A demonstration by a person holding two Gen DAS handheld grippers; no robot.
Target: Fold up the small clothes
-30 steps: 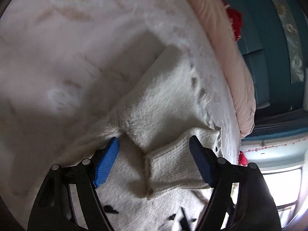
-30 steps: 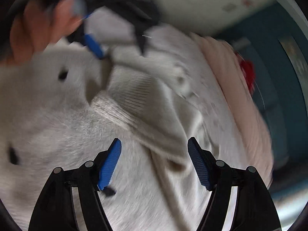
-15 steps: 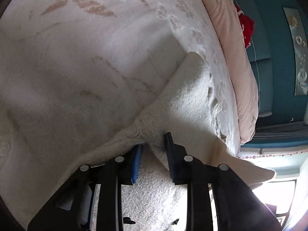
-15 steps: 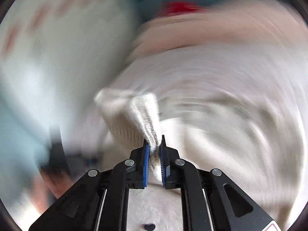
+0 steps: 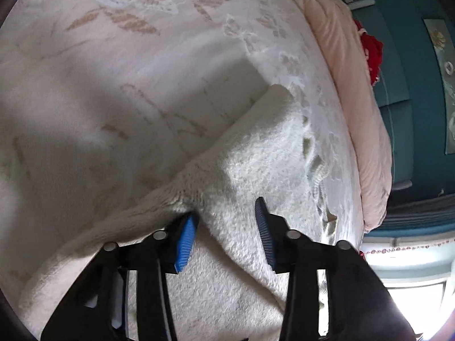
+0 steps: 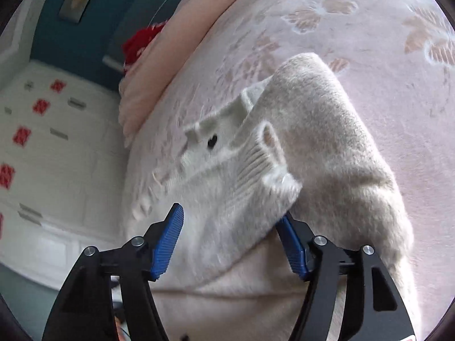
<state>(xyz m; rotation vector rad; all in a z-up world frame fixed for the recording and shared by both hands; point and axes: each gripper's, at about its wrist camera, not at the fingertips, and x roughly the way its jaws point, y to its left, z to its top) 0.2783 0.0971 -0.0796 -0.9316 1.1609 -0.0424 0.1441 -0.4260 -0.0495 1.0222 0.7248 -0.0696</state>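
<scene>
Bed (image 5: 142,91) w/ floral cover | fuzzy cream sweater (image 6: 327,147) half-folded | L gripper (image 5: 224,233) & R gripper (image 6: 233,241) both open, empty, straddling folds | sleeve cuff (image 6: 264,156) just ahead of R.

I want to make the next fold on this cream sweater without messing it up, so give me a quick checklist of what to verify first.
1. Left gripper open, off the sweater: ok, fabric lies between the jaws unclamped.
2. Right gripper open: ok.
3. Ribbed cuff laid on the body: ok, folded inward.
4. Folded edge flat on the bedspread: ok in the left view.
5. Sweater smooth: not ok, lumpy around the cuff.
6. Hem aligned: cannot tell, out of view.
</scene>
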